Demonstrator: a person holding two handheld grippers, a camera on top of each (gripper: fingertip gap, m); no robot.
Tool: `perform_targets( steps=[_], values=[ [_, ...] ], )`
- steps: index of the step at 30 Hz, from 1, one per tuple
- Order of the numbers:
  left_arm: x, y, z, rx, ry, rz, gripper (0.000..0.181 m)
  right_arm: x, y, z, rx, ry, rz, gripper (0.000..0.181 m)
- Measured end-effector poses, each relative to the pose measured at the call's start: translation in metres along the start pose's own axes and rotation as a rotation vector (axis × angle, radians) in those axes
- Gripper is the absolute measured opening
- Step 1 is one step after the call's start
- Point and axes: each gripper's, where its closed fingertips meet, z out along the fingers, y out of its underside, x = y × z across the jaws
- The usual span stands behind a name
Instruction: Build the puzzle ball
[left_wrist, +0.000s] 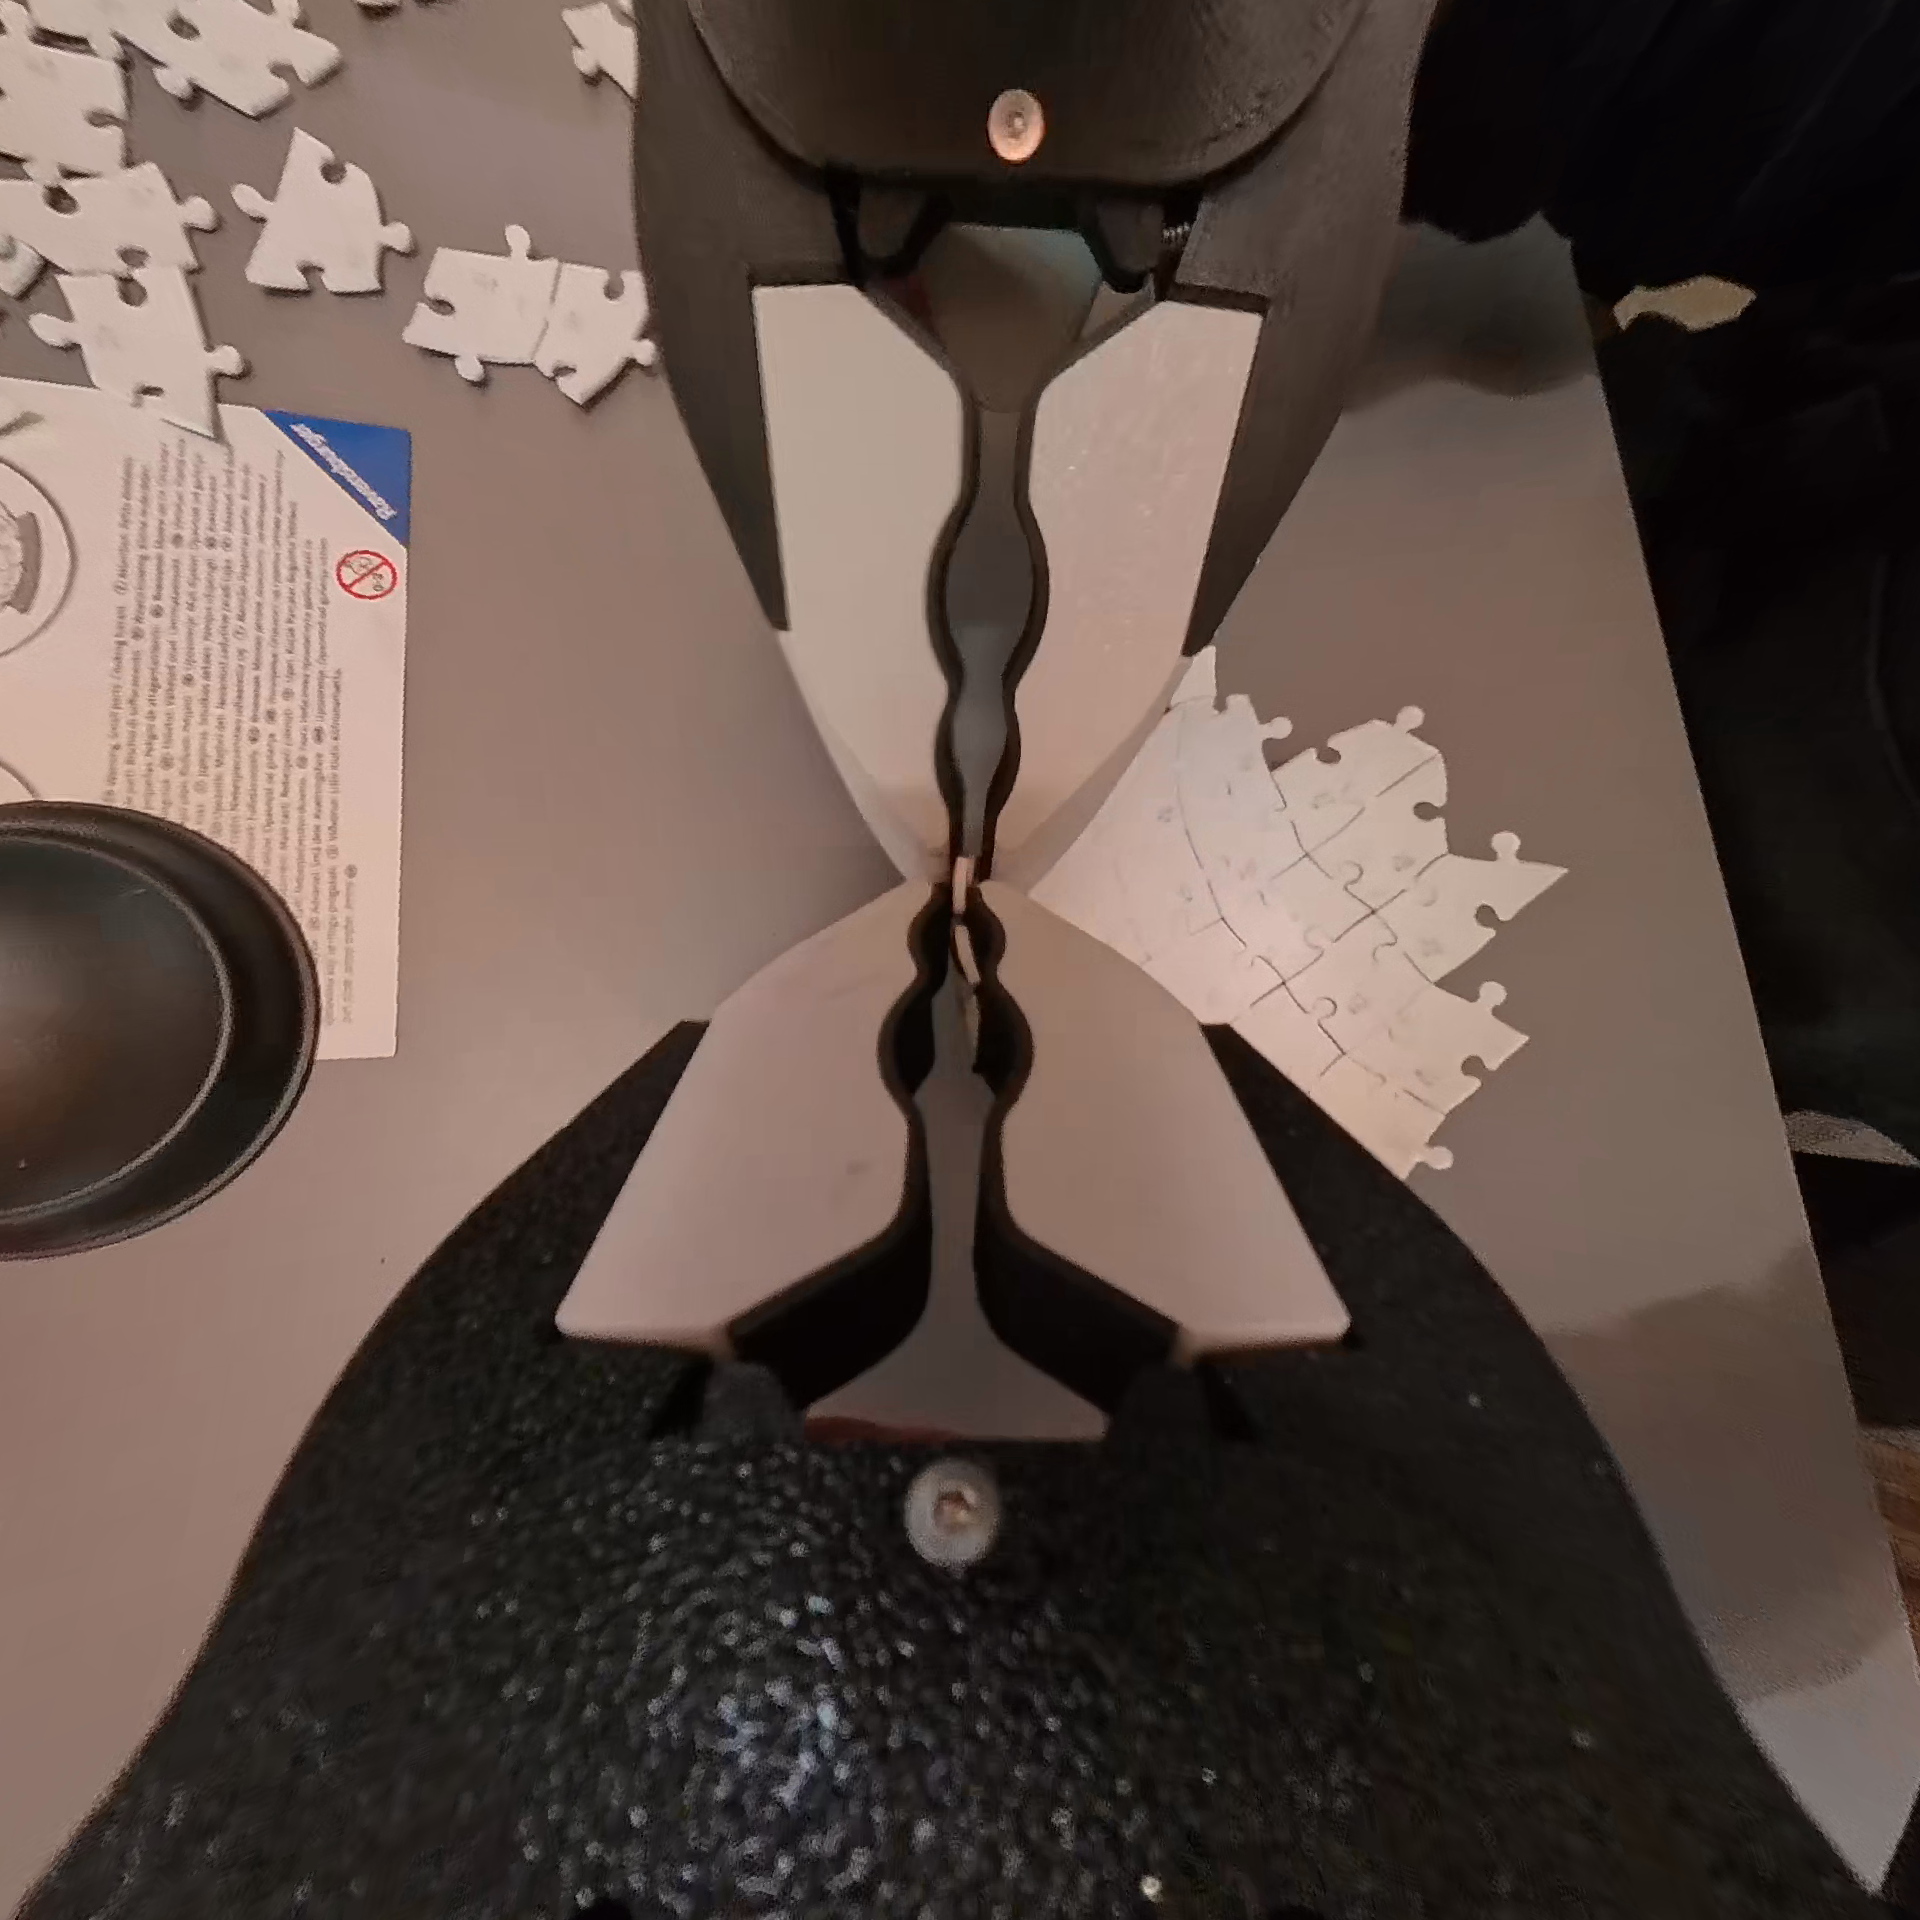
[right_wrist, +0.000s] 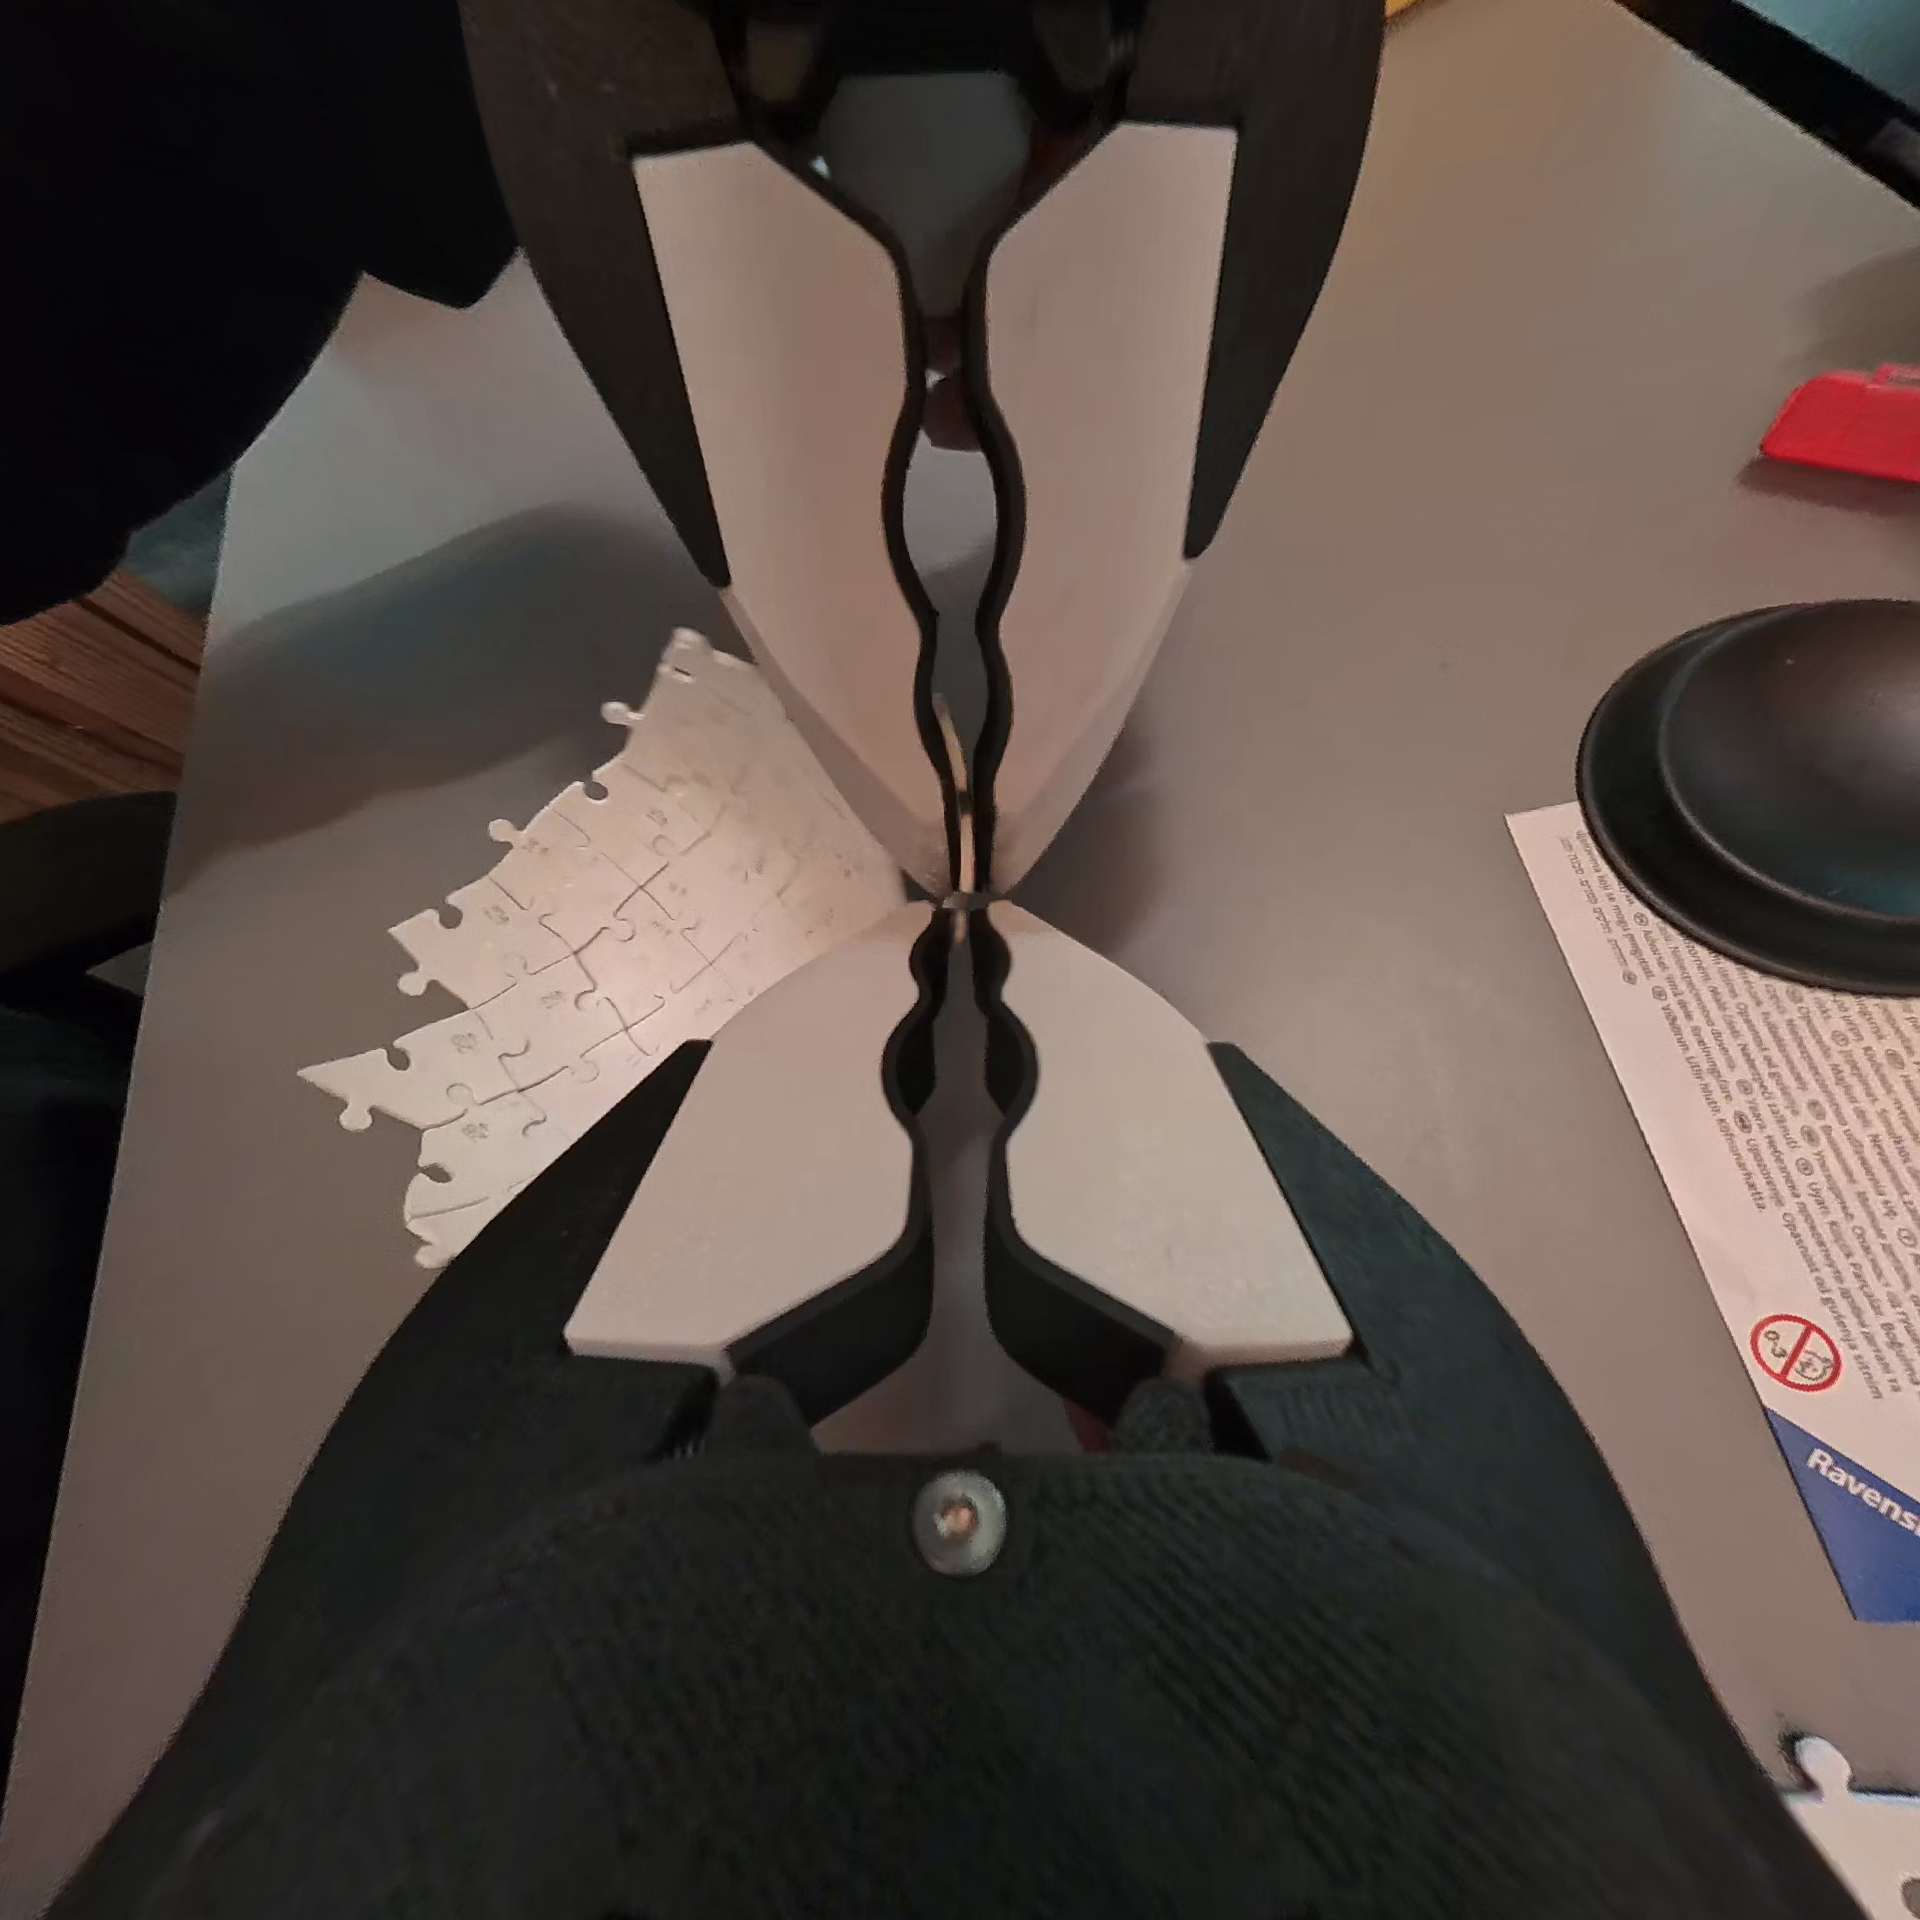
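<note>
- Table: smooth, matt grey top
- Left gripper: black printed plastic, coarse and speckled; pale smooth finger faces; bright metal screw
- Right gripper: black plastic, finely ribbed
- Joined puzzle section: matt white card or plastic
- Leaflet: printed paper
- Black stand: smooth, slight sheen

Left claw and right claw tip to tip, both pinched nearly closed.

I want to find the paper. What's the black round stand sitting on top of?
The black stand covers a corner of the printed leaflet on the grey table. What the leaflet shows beneath it is hidden.
</note>
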Motion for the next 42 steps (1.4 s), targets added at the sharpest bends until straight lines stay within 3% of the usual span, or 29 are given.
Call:
perform_targets(
  steps=[7, 11, 19, 25, 33, 38, 42],
  values=[
    [0.004, -0.013, -0.011, 0.074, -0.054, 0.0, 0.006, 0.001, -0.013, -0.012, 0.065, 0.045, -0.01, 0.002],
    [0.007, -0.024, -0.026, 0.164, -0.161, 0.015, 0.016, -0.001, -0.031, -0.029, 0.19, 0.083, 0.006, 0.002],
    [0.028, -0.043, -0.057, 0.391, -0.33, -0.023, 0.003, -0.029, -0.06, -0.044, 0.365, 0.058, -0.017, 0.002],
    [0.046, -0.042, -0.062, 0.4, -0.451, 0.005, 0.002, -0.047, -0.063, -0.043, 0.367, 0.048, -0.08, 0.003],
    [0.056, -0.049, -0.051, 0.378, -0.436, -0.018, 0.002, -0.055, -0.052, -0.052, 0.306, 0.083, -0.148, 0.003],
    [0.049, -0.037, -0.047, 0.237, -0.463, -0.038, 0.002, -0.053, -0.051, -0.066, 0.27, 0.128, -0.203, 0.011],
    [0.048, -0.033, -0.04, 0.177, -0.404, -0.053, 0.002, -0.055, -0.058, -0.07, 0.281, 0.094, -0.224, 0.012]
  ],
)
